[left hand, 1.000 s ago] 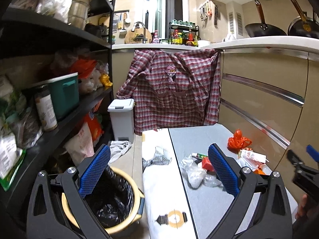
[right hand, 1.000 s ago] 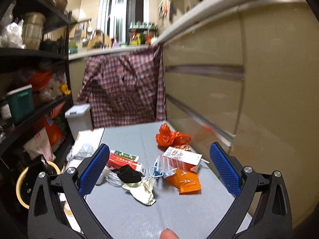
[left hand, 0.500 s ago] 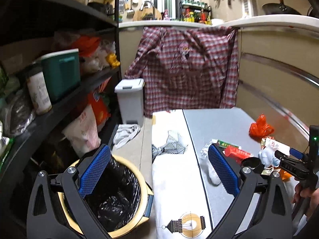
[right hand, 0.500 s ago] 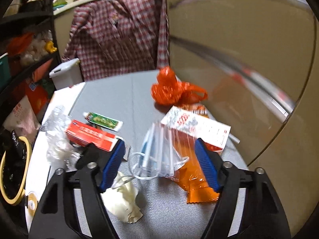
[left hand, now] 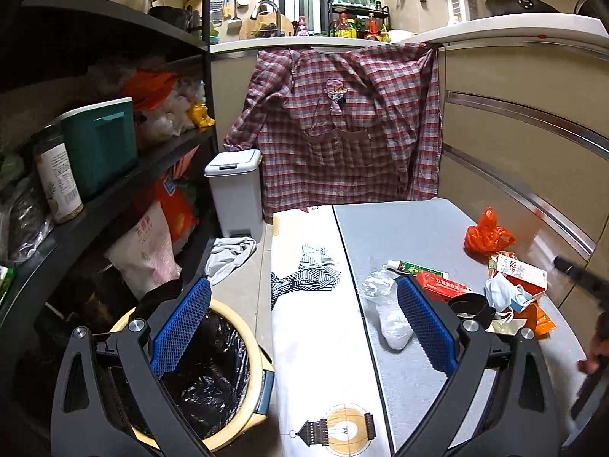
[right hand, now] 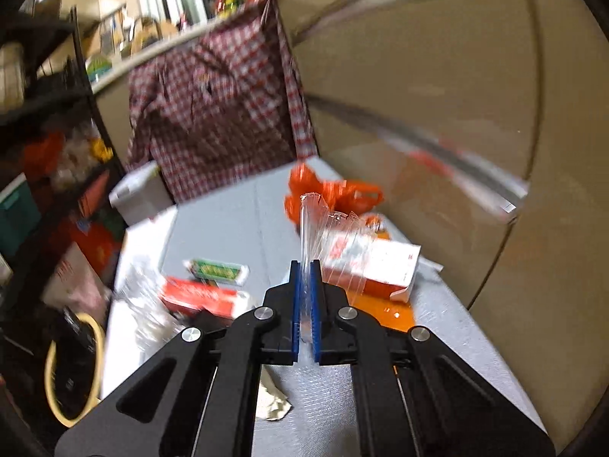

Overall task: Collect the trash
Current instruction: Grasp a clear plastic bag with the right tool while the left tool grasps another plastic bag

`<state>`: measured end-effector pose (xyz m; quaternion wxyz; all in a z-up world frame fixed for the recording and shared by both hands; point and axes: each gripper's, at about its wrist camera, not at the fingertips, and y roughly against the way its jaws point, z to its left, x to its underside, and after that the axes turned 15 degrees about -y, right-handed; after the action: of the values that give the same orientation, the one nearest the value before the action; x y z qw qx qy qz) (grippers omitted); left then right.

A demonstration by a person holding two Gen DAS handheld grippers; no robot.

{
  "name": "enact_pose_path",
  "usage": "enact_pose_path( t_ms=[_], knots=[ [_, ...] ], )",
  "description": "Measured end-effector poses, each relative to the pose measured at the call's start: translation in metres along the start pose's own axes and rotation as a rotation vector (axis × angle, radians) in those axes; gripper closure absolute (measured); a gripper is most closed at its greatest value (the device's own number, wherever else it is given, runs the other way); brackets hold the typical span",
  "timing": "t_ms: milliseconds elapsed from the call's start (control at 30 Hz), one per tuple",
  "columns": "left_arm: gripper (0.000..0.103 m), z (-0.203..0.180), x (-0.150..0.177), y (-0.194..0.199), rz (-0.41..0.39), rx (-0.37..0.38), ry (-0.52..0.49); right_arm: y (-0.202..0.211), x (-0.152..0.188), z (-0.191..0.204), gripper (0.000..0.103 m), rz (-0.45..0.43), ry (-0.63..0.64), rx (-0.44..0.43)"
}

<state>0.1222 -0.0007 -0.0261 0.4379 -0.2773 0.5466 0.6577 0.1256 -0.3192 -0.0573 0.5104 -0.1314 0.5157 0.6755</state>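
Note:
Trash lies on the grey table (left hand: 411,228): an orange bag (left hand: 485,234), a toothpaste tube (left hand: 411,266), a red box (left hand: 443,285), a white carton (left hand: 521,270), a face mask (left hand: 502,293) and crumpled clear plastic (left hand: 384,304). My left gripper (left hand: 300,327) is open and empty, held between the table and a yellow bin with a black liner (left hand: 205,361). My right gripper (right hand: 305,266) is shut on a clear plastic bag (right hand: 323,236), just above the carton (right hand: 377,266) and orange wrapper (right hand: 384,308).
A black shelf rack (left hand: 95,133) full of goods stands at the left. A white pedal bin (left hand: 236,194) and a plaid shirt (left hand: 342,122) are behind the table. Cabinet fronts (left hand: 533,133) run along the right. A rag (left hand: 232,255) lies on the floor.
My right gripper has closed from wide open onto the clear plastic bag and tilted. My left gripper has stayed open, shifting slightly over the bin.

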Motion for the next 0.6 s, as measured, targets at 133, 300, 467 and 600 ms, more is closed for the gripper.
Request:
enact_pose_path(
  t_ms=[133, 300, 467, 600],
  knots=[
    [0.008, -0.001, 0.001, -0.01, -0.004, 0.009, 0.007, 0.028, -0.014, 0.005, 0.098, -0.071, -0.014, -0.021],
    [0.008, -0.015, 0.002, -0.037, 0.025, 0.058, 0.002, 0.028, -0.022, 0.007, 0.098, -0.059, -0.034, -0.031],
    [0.023, -0.04, -0.001, -0.081, 0.075, 0.141, 0.007, 0.017, -0.02, 0.006, 0.098, -0.013, -0.052, -0.034],
    [0.036, -0.056, -0.002, -0.125, 0.145, 0.213, 0.022, 0.01, -0.018, 0.007, 0.098, 0.003, -0.033, -0.03]
  ],
)
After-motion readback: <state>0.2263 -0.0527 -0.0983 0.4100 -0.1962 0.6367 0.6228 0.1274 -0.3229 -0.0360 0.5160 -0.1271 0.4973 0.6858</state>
